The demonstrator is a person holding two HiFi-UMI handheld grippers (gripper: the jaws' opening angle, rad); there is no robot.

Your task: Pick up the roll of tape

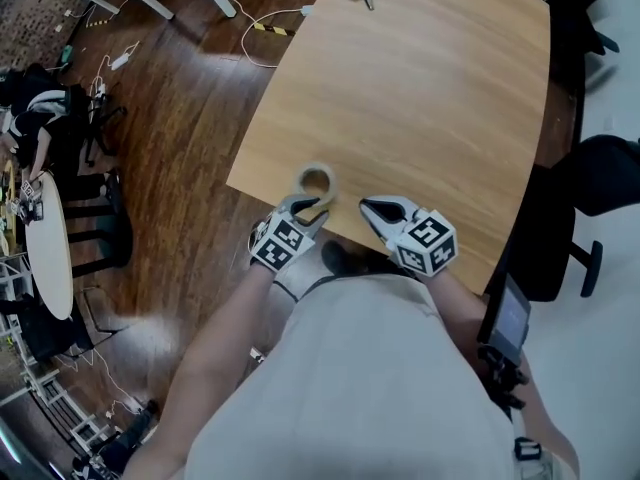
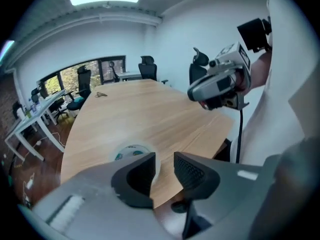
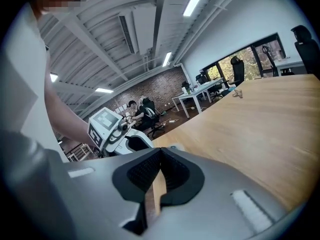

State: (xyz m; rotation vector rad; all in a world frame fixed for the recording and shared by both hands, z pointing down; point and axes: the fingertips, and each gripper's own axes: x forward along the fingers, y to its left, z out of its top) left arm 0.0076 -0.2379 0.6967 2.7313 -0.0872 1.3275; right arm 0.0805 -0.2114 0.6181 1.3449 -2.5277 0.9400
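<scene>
**Head view:** the roll of tape (image 1: 317, 180) lies flat near the near edge of the wooden surface (image 1: 430, 98). The left claw (image 1: 308, 208) is just at its near side. The right claw (image 1: 368, 208) is beside it, clear of the roll.

**Left gripper view:** the jaws stand apart and grip nothing; one jaw partly hides the roll.

**Right gripper view:** the jaws are closed tip to tip, with nothing between them.

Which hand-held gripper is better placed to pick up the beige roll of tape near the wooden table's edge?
Left. The left hand-held gripper has its jaws apart right beside the beige roll of tape; the right hand-held gripper sits further off with jaws closed.
</scene>
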